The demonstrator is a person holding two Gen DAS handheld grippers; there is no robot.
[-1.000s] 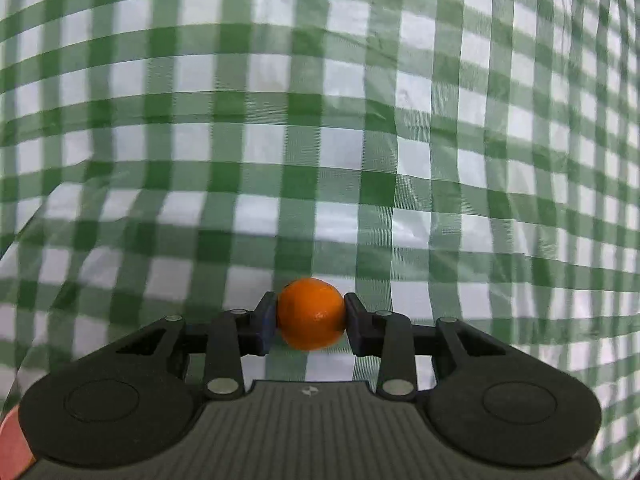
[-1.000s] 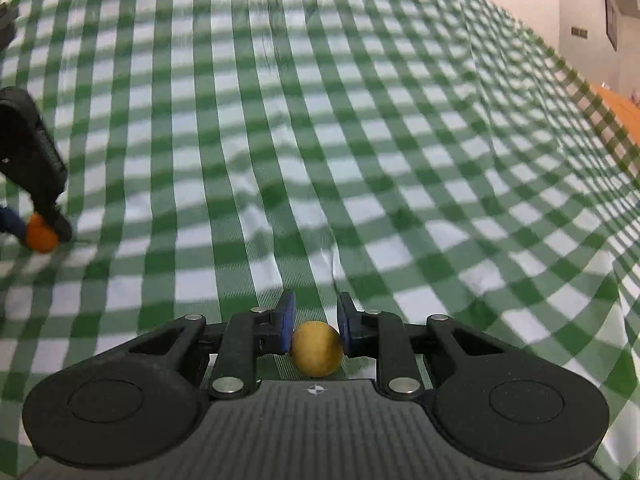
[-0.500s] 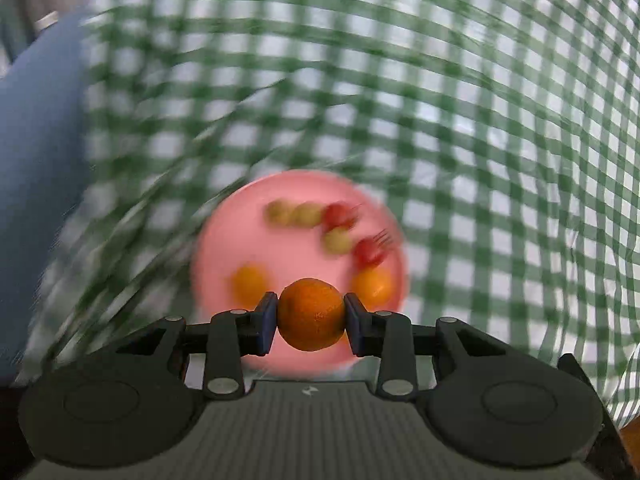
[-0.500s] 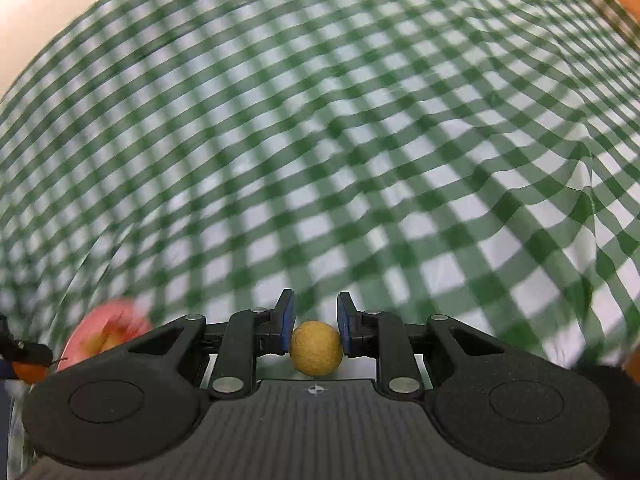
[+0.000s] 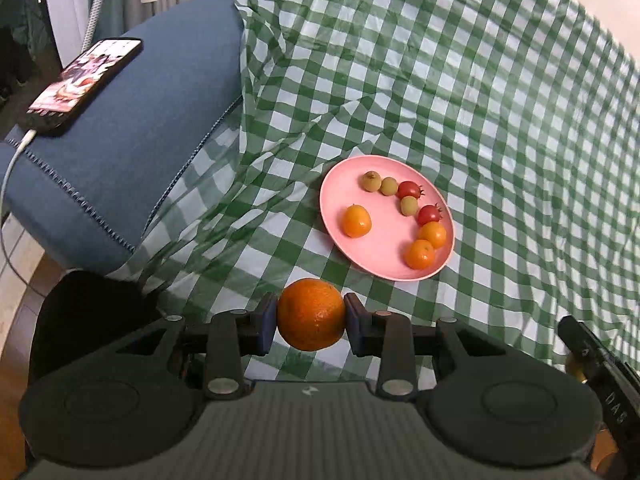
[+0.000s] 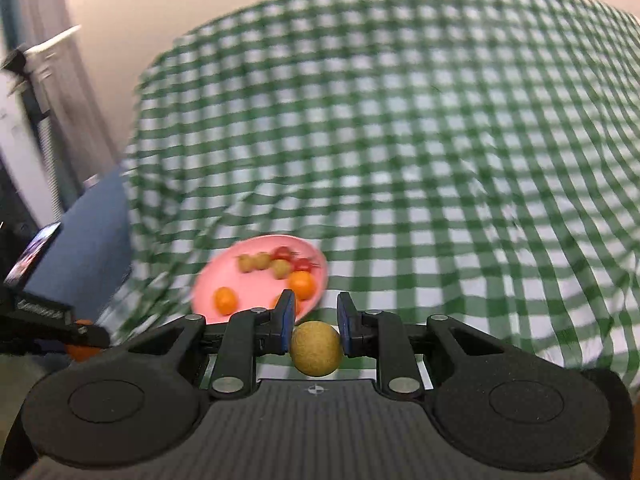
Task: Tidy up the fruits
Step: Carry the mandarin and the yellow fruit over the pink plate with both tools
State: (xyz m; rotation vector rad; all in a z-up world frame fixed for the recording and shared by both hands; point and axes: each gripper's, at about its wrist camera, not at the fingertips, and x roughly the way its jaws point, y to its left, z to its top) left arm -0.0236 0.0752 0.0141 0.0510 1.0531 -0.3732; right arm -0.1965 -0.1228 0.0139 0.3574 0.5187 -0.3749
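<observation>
Two grippers, left gripper (image 5: 311, 314) jaws pinching an orange (image 5: 311, 313), right gripper (image 6: 316, 330) jaws pinching a tan fruit (image 6: 316, 348), pink plate (image 5: 384, 256) of fruit on checkered cloth (image 5: 500, 120).

Pink plate (image 5: 336, 216) on green-checked cloth (image 5: 480, 100)

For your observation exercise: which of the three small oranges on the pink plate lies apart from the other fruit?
The small orange at the plate's left side; the other two touch near the right rim.

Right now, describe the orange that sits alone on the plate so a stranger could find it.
Find the pink plate on the green checked cloth. Most fruit there curves along one side in a chain. The lone orange sits apart on the bare side nearest the blue cushion, touching nothing.
</observation>
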